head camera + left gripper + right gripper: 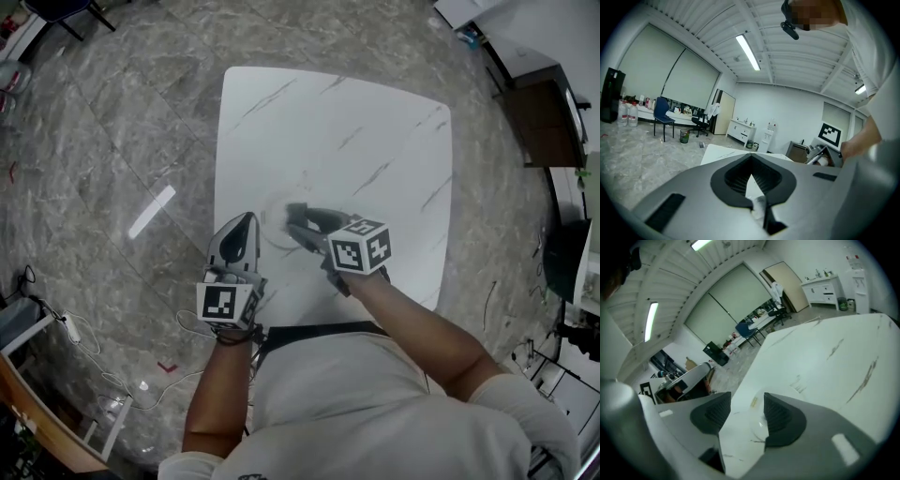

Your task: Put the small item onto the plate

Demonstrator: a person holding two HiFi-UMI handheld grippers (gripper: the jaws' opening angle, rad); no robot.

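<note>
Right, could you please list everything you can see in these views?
White marble-look table: one, white with grey veins, centre of the head view.
Clear round plate: one, transparent, on the table's near part.
Small yellowish item: one, on the plate, between the right jaws.
Blue chair: one, far side of the grey floor.
Left hand-held gripper: one, grey, jaws together, beside the plate.
Right hand-held gripper: one, grey, jaws apart over the plate.

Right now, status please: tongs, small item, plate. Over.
Left tongs shut, at table edge. Right tongs open over plate. Small item between them, seemingly on plate. Nothing blocking.
</note>
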